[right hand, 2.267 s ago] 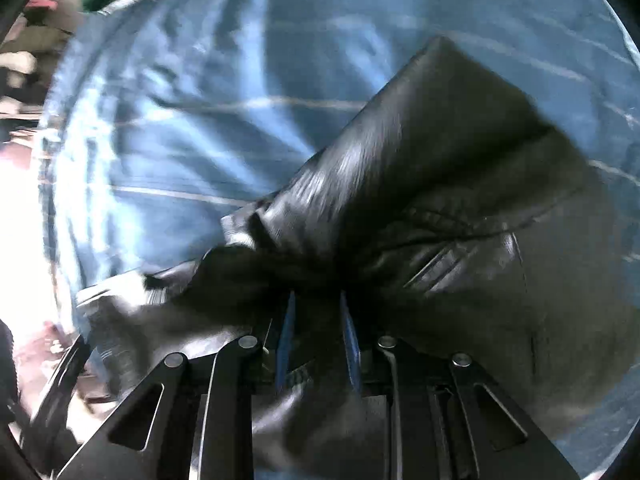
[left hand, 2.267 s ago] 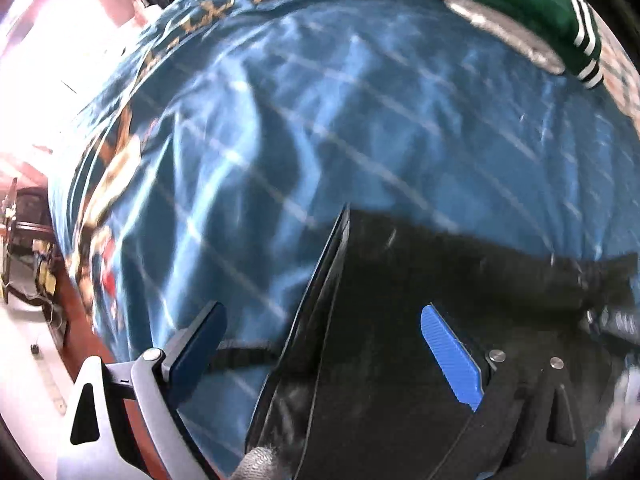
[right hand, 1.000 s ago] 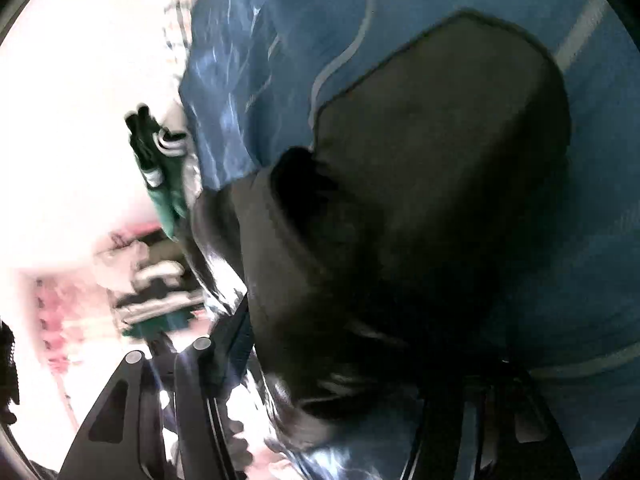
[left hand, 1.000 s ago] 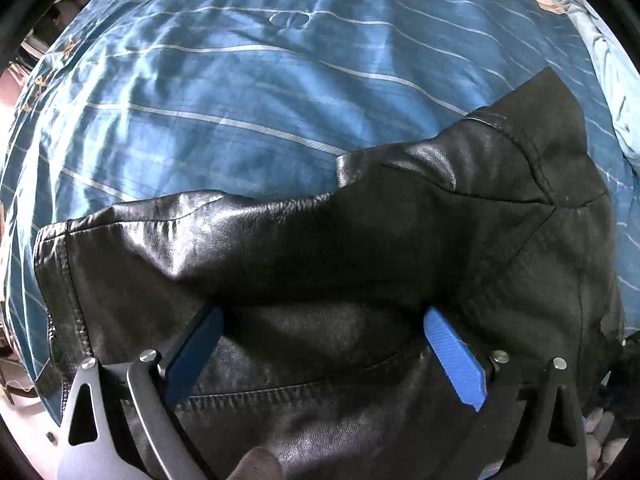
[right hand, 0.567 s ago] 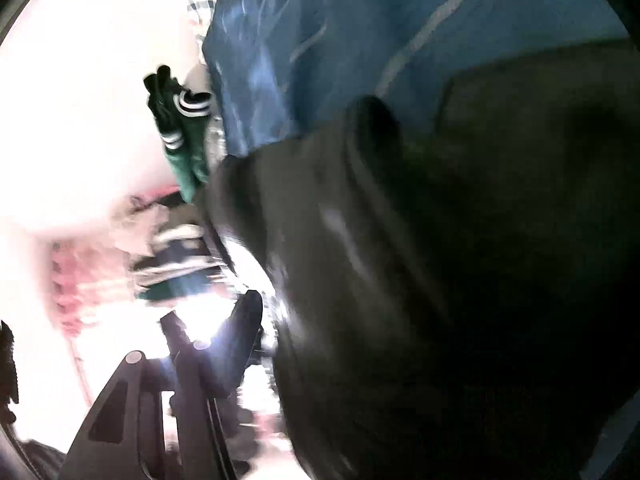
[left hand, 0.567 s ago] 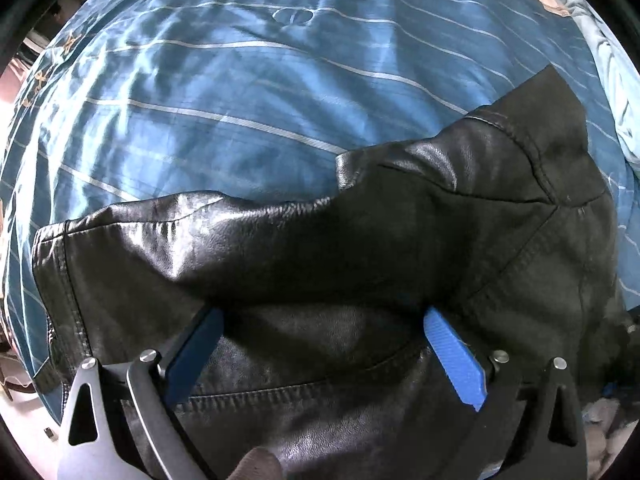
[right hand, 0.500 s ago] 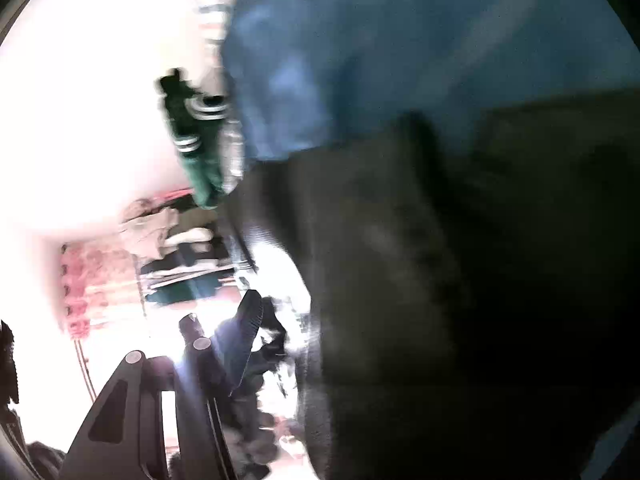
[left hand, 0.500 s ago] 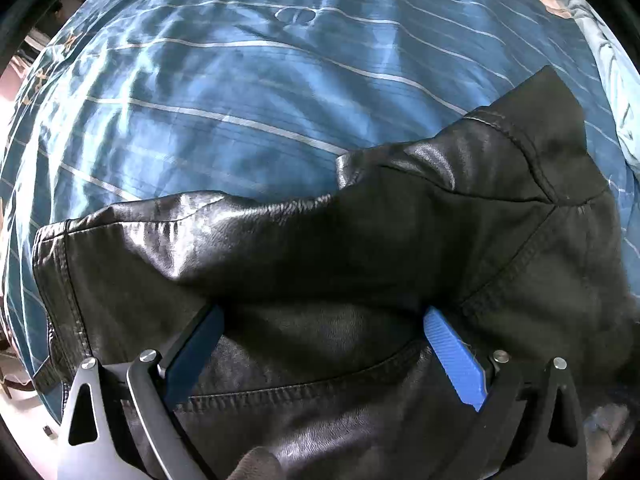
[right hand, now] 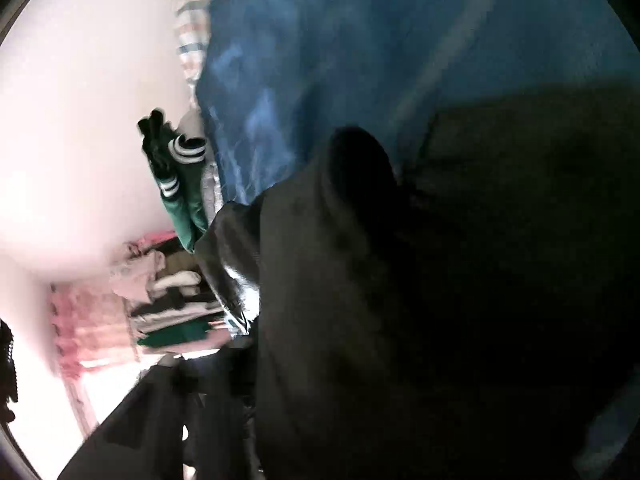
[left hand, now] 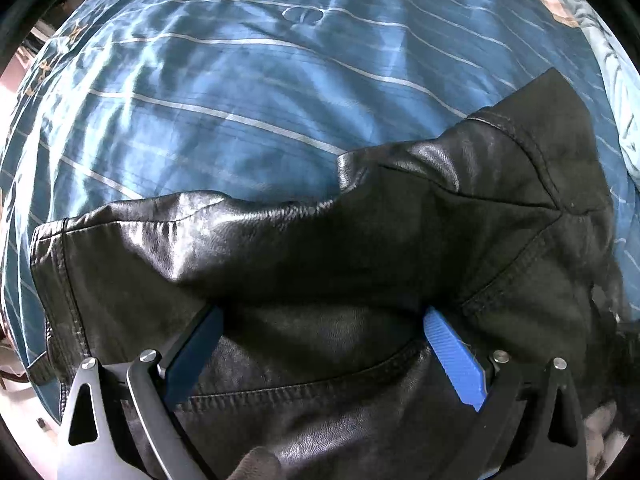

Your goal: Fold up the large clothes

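Observation:
A black leather jacket point(left hand: 360, 248) lies bunched on the blue striped bedspread point(left hand: 240, 80). My left gripper point(left hand: 320, 344) is open, its blue pads point(left hand: 452, 352) spread wide with jacket leather lying between them. In the right wrist view the same jacket point(right hand: 440, 280) fills the frame, dark and blurred, over the bedspread point(right hand: 360, 40). The jacket hides my right gripper's fingers, so its state cannot be read.
A green garment with white stripes point(right hand: 180, 184) lies at the bed's edge. Stacked clothes point(right hand: 172, 304) sit beyond it in a bright room. A pale blue cloth point(left hand: 624, 100) lies at the bed's right edge.
The left gripper has stayed open and still over the jacket. The right view has swung and the jacket now covers the right gripper's fingers, which showed earlier.

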`<action>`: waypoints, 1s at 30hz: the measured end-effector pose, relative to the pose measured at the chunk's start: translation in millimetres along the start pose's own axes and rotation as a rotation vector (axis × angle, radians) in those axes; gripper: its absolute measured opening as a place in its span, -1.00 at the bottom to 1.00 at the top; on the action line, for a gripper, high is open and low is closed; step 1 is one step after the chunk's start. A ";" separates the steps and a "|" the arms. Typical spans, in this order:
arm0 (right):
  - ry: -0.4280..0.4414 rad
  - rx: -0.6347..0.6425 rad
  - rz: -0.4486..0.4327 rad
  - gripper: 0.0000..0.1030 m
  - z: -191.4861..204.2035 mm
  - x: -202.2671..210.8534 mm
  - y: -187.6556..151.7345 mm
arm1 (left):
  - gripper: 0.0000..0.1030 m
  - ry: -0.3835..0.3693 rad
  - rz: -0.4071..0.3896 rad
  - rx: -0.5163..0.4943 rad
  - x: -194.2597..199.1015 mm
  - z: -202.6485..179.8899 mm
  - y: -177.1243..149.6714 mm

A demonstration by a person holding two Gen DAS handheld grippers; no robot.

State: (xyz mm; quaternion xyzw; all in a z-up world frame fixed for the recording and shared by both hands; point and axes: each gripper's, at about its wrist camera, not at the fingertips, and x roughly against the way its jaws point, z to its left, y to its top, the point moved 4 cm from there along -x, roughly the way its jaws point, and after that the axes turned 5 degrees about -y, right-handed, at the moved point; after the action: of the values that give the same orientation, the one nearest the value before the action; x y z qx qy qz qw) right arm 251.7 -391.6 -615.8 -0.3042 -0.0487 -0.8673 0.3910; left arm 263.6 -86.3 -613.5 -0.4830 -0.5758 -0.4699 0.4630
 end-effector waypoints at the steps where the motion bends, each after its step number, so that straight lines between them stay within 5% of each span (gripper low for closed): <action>1: 0.010 0.003 -0.013 -0.62 9.3 2.9 -2.7 | 1.00 0.004 0.000 0.001 0.3 -1.7 1.5; 5: 0.031 0.041 -0.056 -0.67 48.8 22.2 -8.6 | 1.00 -0.003 -0.048 -0.042 5.5 -25.1 16.2; 9: 0.026 0.169 -0.089 -0.67 104.1 35.4 -3.4 | 1.00 -0.138 -0.054 -0.007 -3.2 -42.5 34.6; 15: -0.100 0.403 -0.044 -0.67 178.1 17.7 1.4 | 1.00 -0.199 -0.053 0.030 0.4 -37.6 42.1; 22: -0.145 0.685 0.100 -0.67 267.0 -37.2 -77.5 | 1.00 -0.163 -0.139 0.261 79.1 89.0 -12.6; 30: -0.178 0.907 0.416 -0.67 271.1 -151.7 -221.0 | 1.00 -0.002 -0.102 0.527 103.0 225.0 -128.6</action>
State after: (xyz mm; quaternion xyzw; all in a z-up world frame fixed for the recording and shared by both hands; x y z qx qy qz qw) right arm 305.3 -53.4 -448.2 -0.1795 -0.3922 -0.6334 0.6425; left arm 107.5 136.7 -553.0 -0.3168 -0.7024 -0.3261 0.5477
